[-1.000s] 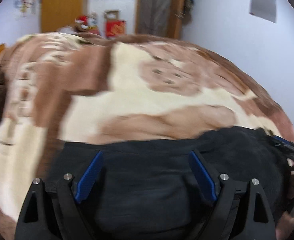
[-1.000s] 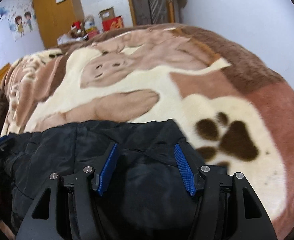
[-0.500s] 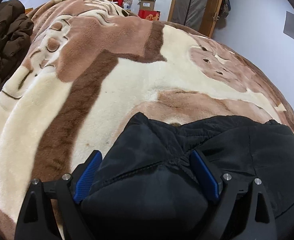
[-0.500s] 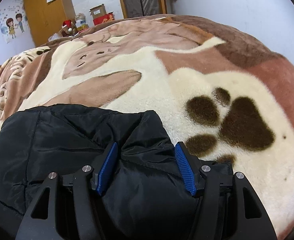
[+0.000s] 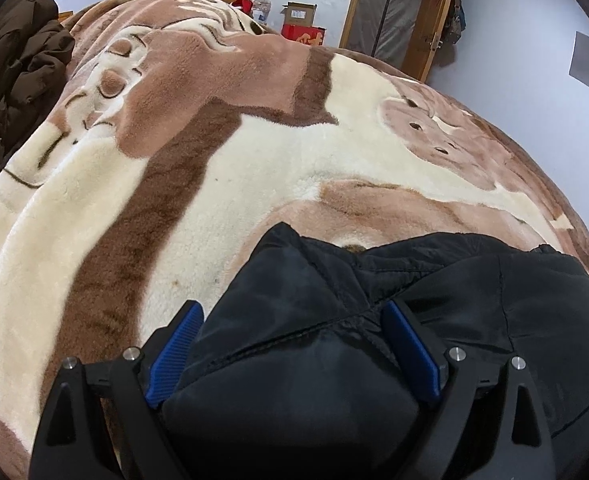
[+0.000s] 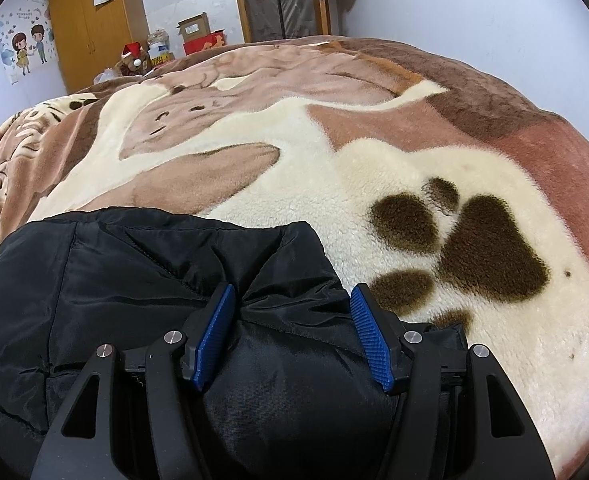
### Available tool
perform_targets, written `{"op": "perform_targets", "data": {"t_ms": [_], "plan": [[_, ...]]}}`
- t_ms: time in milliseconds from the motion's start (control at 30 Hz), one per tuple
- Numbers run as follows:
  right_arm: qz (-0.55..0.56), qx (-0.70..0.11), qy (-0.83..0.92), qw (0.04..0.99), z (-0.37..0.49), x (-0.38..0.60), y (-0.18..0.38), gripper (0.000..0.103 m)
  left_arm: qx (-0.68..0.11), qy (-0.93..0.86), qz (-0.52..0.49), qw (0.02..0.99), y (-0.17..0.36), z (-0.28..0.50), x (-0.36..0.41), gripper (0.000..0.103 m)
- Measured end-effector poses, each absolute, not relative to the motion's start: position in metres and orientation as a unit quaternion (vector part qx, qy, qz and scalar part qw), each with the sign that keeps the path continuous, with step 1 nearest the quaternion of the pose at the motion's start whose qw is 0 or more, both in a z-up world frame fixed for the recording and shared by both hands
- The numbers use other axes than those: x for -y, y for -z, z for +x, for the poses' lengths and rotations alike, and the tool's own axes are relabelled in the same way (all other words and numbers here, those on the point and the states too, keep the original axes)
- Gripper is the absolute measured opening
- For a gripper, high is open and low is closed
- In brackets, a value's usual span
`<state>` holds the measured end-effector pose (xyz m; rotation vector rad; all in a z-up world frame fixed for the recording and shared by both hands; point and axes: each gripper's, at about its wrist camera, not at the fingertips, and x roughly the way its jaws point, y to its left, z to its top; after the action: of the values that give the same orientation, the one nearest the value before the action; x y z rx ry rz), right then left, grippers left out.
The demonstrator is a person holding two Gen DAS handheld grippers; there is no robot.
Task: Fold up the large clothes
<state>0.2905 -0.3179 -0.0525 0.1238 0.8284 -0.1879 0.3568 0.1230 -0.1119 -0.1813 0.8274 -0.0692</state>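
Note:
A black padded jacket [image 5: 494, 300] lies bunched on a plush brown-and-cream blanket [image 5: 254, 168] covering a bed. In the left wrist view my left gripper [image 5: 290, 308] is shut on a thick fold at the jacket's left end, and the fabric fills the gap between the blue pads [image 5: 174, 348]. The right wrist view shows the jacket [image 6: 114, 272] stretching away to the left. My right gripper [image 6: 293, 290] is shut on its right end, where the cloth creases at the pads [image 6: 368, 336]. Both grippers point down at the bed.
A dark brown coat [image 5: 14, 72] is heaped at the bed's left edge. Beyond the bed stand a yellow wardrobe [image 6: 90, 28], cardboard boxes [image 6: 202, 36] and a wooden door frame [image 5: 390, 12]. A pale wall runs along the right. The blanket's paw print [image 6: 474, 248] lies beside the jacket.
Both grippers have come down with the jacket, which now rests on the blanket. The left view has rolled and shifted, and the brown coat has come into sight.

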Motion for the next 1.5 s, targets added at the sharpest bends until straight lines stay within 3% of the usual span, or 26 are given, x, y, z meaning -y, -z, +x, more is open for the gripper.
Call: {"op": "perform_targets", "data": {"t_ms": [200,500,733,933,1133,1367,1500], "plan": [[0.038,-0.435,0.101,0.894,0.288,0.314,0.023,0.06,-0.428,0.021,-0.074,0.901,0.088,0.355,-0.125,0.093],[0.057,-0.357,0.047,0.931,0.216,0.285,-0.053,0.06,-0.347,0.076,-0.061,0.933,0.005,0.281,-0.106,0.093],[0.053,-0.412,0.027,0.909,0.211,0.275,0.0,0.06,-0.404,0.09,-0.043,0.909,0.062,0.276,-0.072,0.093],[0.053,-0.418,0.033,0.906,0.207,0.275,-0.019,0.06,-0.412,0.084,-0.043,0.906,0.049,0.274,-0.074,0.092],[0.067,-0.408,0.04,0.91,0.151,0.293,-0.031,0.06,-0.376,0.067,-0.043,0.923,0.024,0.218,-0.098,0.092],[0.06,-0.453,0.06,0.888,0.14,0.306,0.001,0.06,-0.435,0.031,-0.051,0.899,0.065,0.203,-0.113,0.093],[0.052,-0.454,0.064,0.887,0.139,0.305,-0.005,0.06,-0.436,0.022,-0.049,0.898,0.059,0.203,-0.11,0.092]]}}
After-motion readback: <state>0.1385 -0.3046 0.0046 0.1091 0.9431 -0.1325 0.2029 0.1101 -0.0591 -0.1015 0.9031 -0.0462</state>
